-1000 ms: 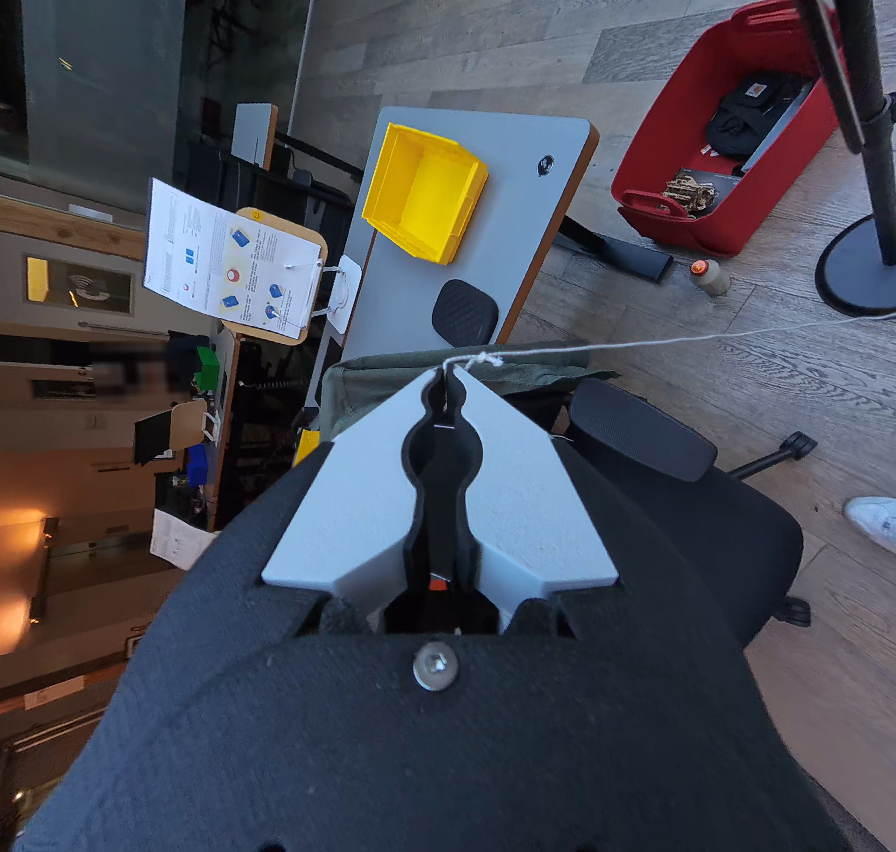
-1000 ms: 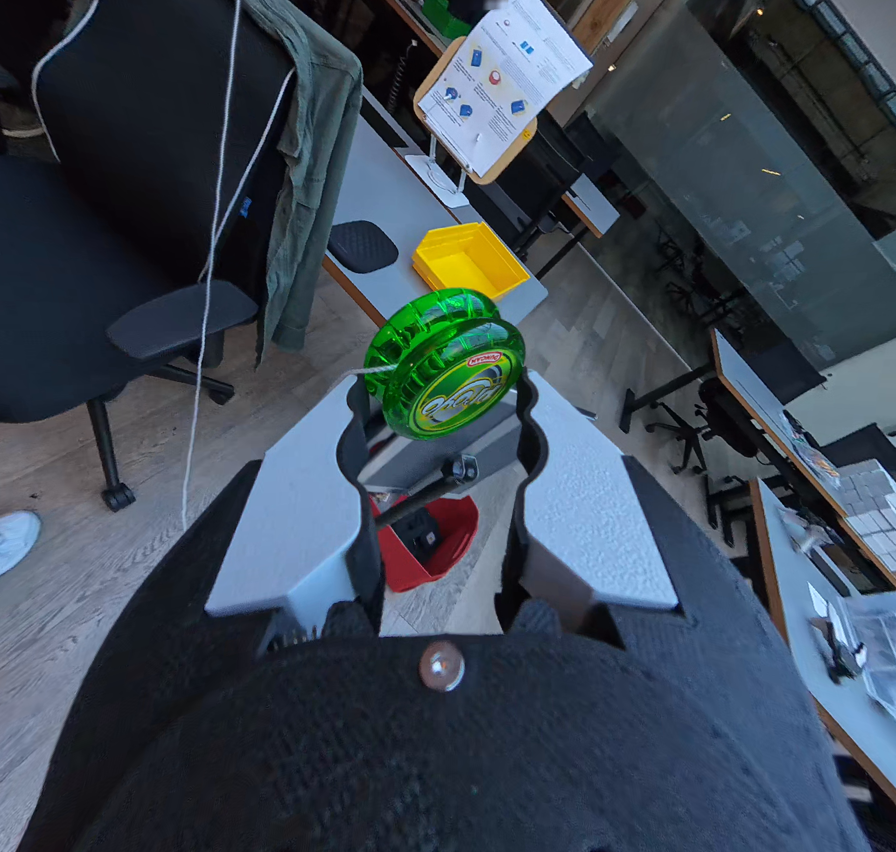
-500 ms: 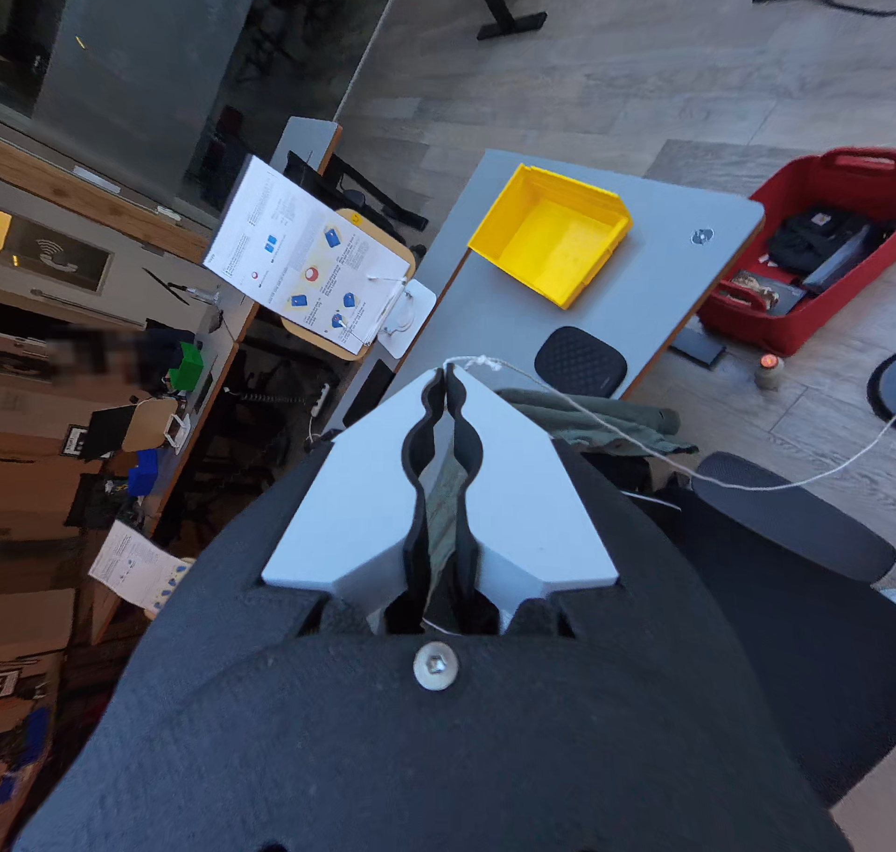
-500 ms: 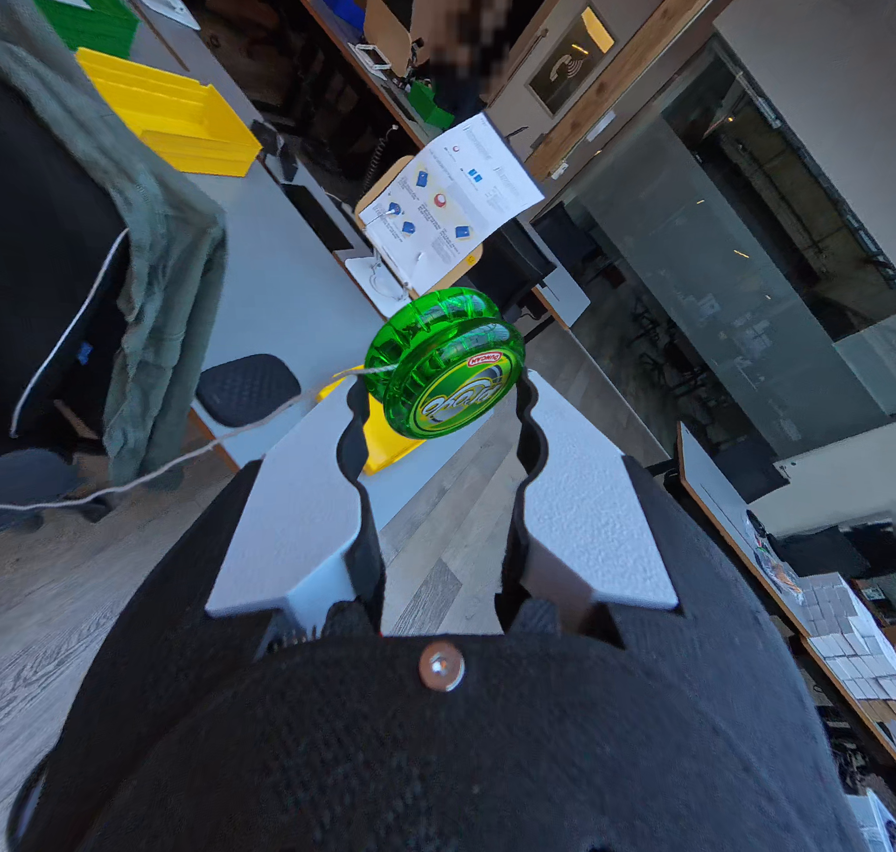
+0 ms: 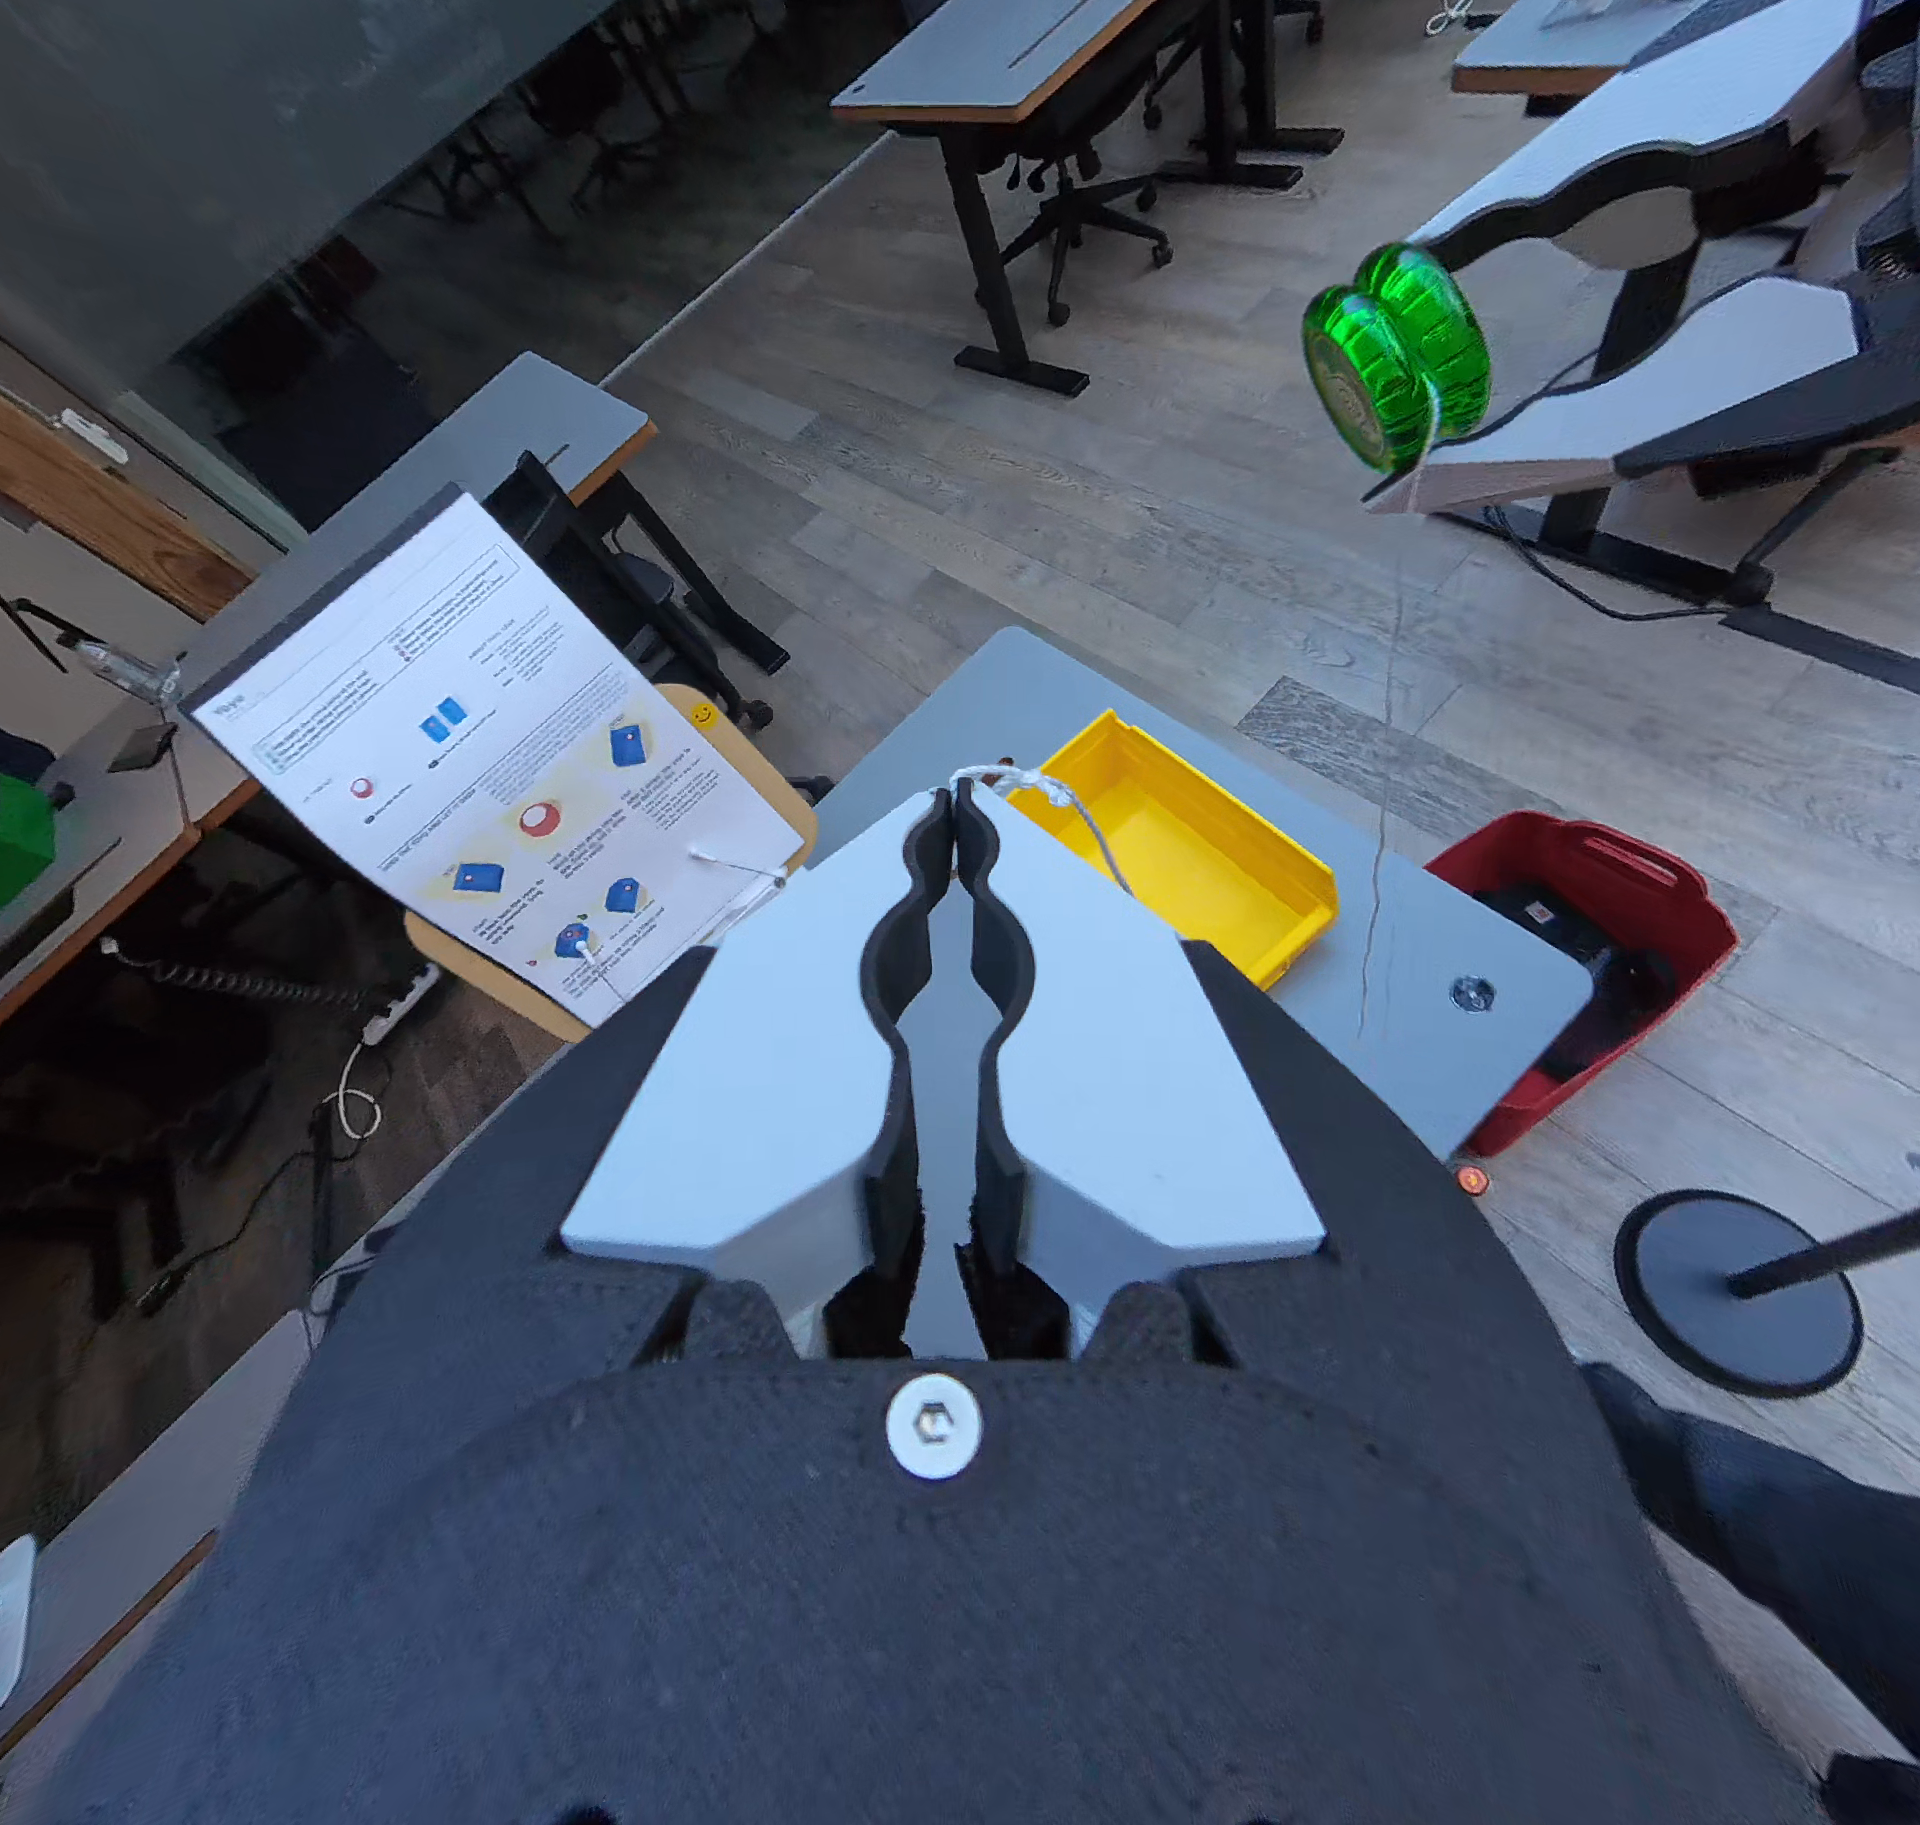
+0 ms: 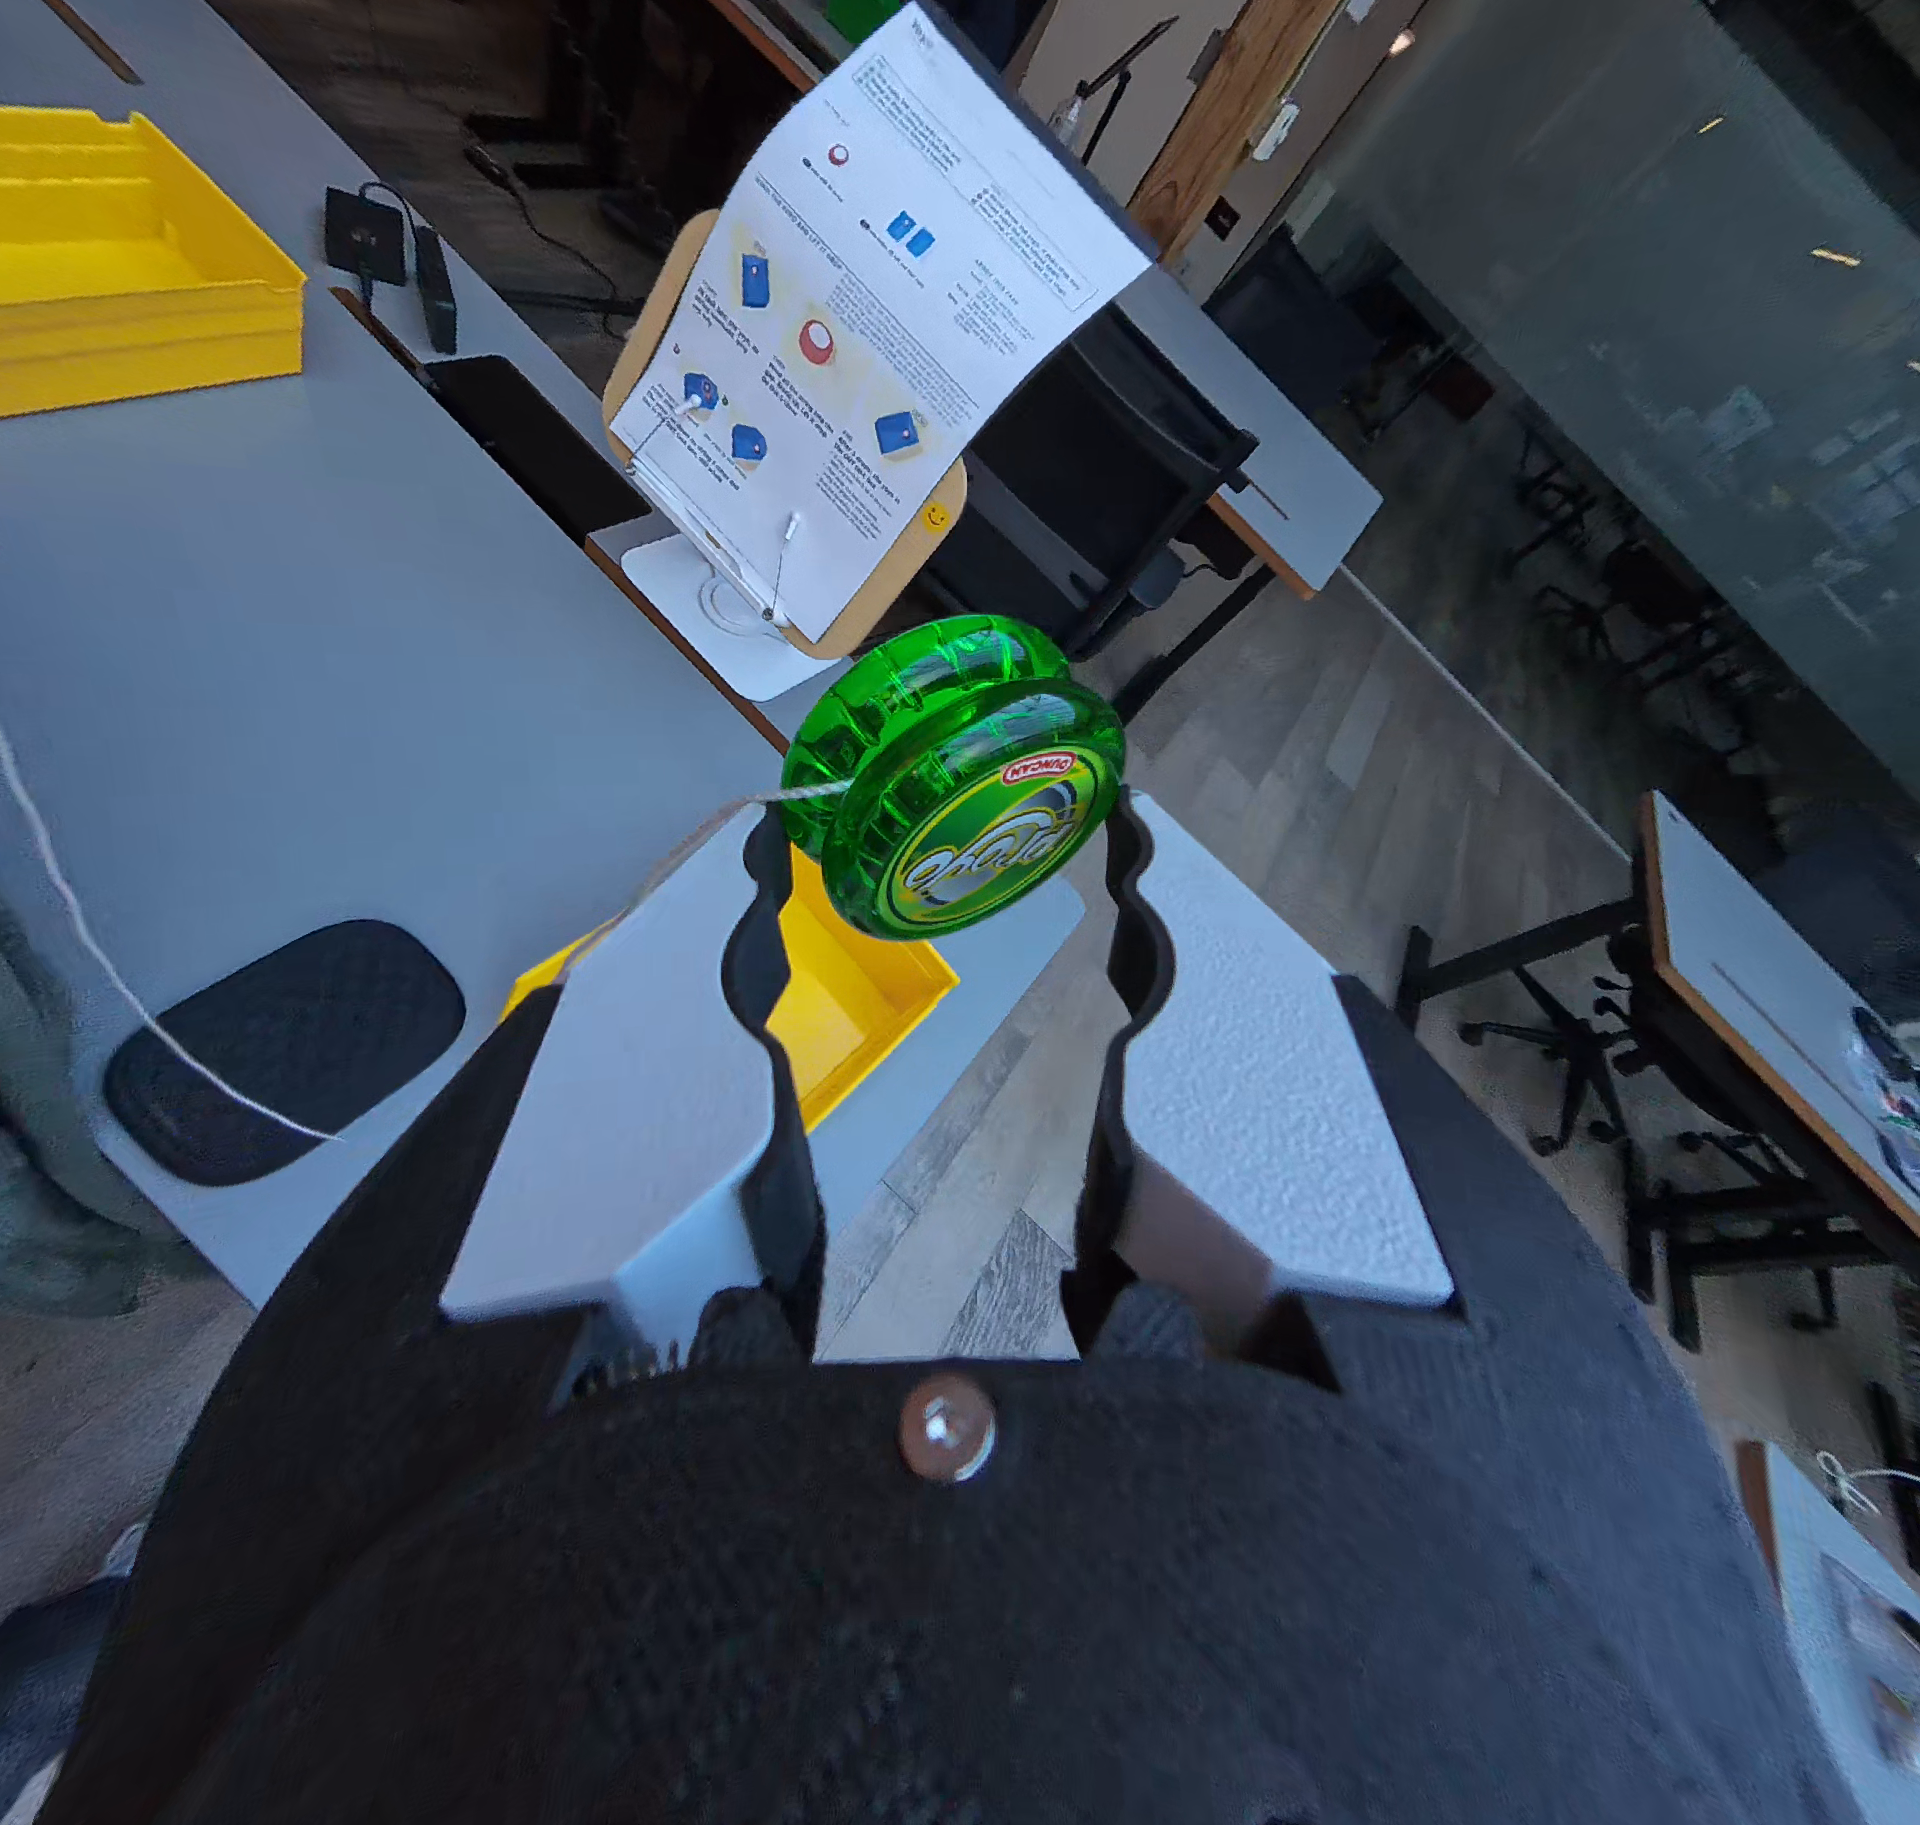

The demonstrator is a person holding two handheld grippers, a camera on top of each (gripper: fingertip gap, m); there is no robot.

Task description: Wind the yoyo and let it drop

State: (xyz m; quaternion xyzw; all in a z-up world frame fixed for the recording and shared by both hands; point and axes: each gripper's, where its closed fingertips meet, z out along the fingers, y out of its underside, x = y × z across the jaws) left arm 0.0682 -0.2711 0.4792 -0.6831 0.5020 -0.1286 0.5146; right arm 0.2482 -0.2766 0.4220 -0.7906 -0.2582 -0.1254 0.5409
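Note:
A clear green yoyo [image 6: 951, 778] sits between the fingertips of my right gripper [image 6: 940, 814], which is shut on its two faces. Its white string [image 6: 94, 954] leaves the groove and hangs slack to the left. My left gripper [image 5: 954, 801] is shut on the knotted end of the string [image 5: 1023, 788], high above a grey table [image 5: 1455, 934]. In the left wrist view the right gripper [image 5: 1403, 378] holds the yoyo [image 5: 1392, 373] up at the right, with the thin string hanging down from it.
On the table stand a yellow bin [image 5: 1174, 850], a printed sheet on a stand [image 5: 499, 767] and a black pad [image 6: 281, 1048]. A red tub [image 5: 1600, 944] and a round stand base [image 5: 1735, 1287] are on the wood floor. Desks and chairs stand beyond. Tip to tip, the grippers are about 20 cm apart.
Both grippers have swung and tilted, so the views now look over the table. The right gripper with the yoyo has come into the left wrist view. Both grips are unchanged.

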